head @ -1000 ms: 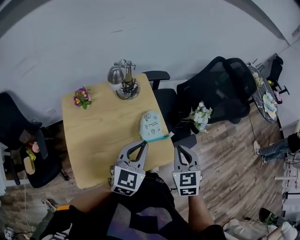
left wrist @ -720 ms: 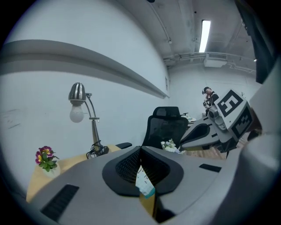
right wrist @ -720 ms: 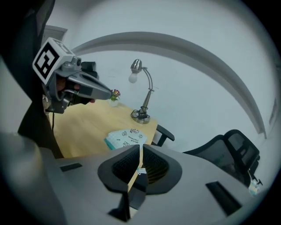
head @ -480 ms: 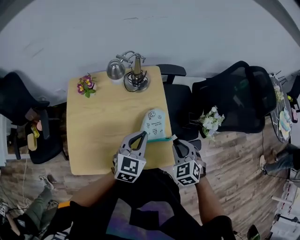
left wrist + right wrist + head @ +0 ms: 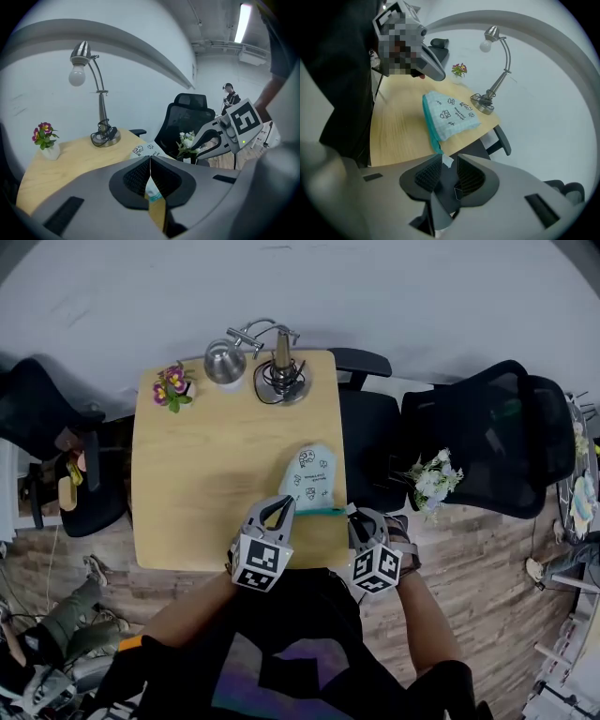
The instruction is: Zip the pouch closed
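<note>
A light blue printed pouch [image 5: 310, 480] [image 5: 451, 114] lies flat near the right front corner of the wooden table [image 5: 206, 474], its teal zipper edge [image 5: 317, 512] [image 5: 431, 125] toward me. My left gripper [image 5: 282, 505] [image 5: 150, 157] is shut with nothing showing between its jaws, its tips at the left end of the zipper edge. My right gripper [image 5: 357, 518] [image 5: 449, 161] hangs off the table's right front corner; its jaws are opening. A small white tab [image 5: 446, 161] at the zipper's end stands between them, untouched by the pads.
A desk lamp [image 5: 281, 379] [image 5: 99, 133] and a small flower pot [image 5: 172, 387] [image 5: 46, 140] stand at the table's far edge. Black office chairs [image 5: 487, 446] and white flowers [image 5: 434, 482] are right of the table, another chair [image 5: 47, 427] is on the left.
Both grippers have come down to the pouch's near edge. The right gripper has rolled and its jaws have opened from shut. The left stays shut.
</note>
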